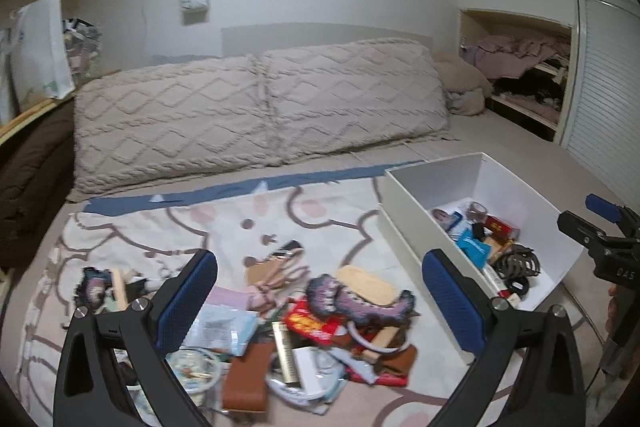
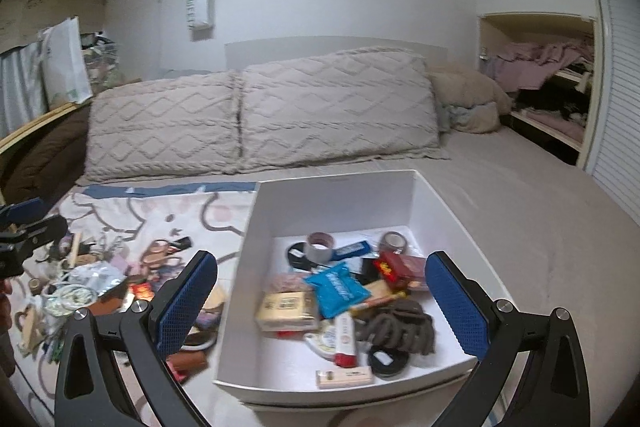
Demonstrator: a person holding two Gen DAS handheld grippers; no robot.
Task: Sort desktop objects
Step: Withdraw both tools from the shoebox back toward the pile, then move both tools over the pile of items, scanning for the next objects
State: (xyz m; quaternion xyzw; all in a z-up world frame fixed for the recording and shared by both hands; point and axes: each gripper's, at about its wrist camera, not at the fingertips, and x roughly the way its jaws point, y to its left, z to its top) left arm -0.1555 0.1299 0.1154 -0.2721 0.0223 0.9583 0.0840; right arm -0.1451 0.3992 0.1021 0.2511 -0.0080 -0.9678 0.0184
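Blue-padded and spread wide, the left gripper (image 1: 320, 311) holds nothing as it hangs over a jumbled heap of small objects (image 1: 304, 339) on the cartoon-printed blanket (image 1: 132, 227). Within that heap a gold ribbed tube (image 1: 285, 353) lies with its long axis running near to far. Equally wide and empty, the right gripper (image 2: 322, 307) hovers above the white rectangular box (image 2: 336, 195), where a blue packet (image 2: 338, 289), grey tape roll (image 2: 320, 247) and dark hair ties (image 2: 394, 327) rest. Beyond, two beige knitted pillows (image 2: 256, 115) lean against the headboard.
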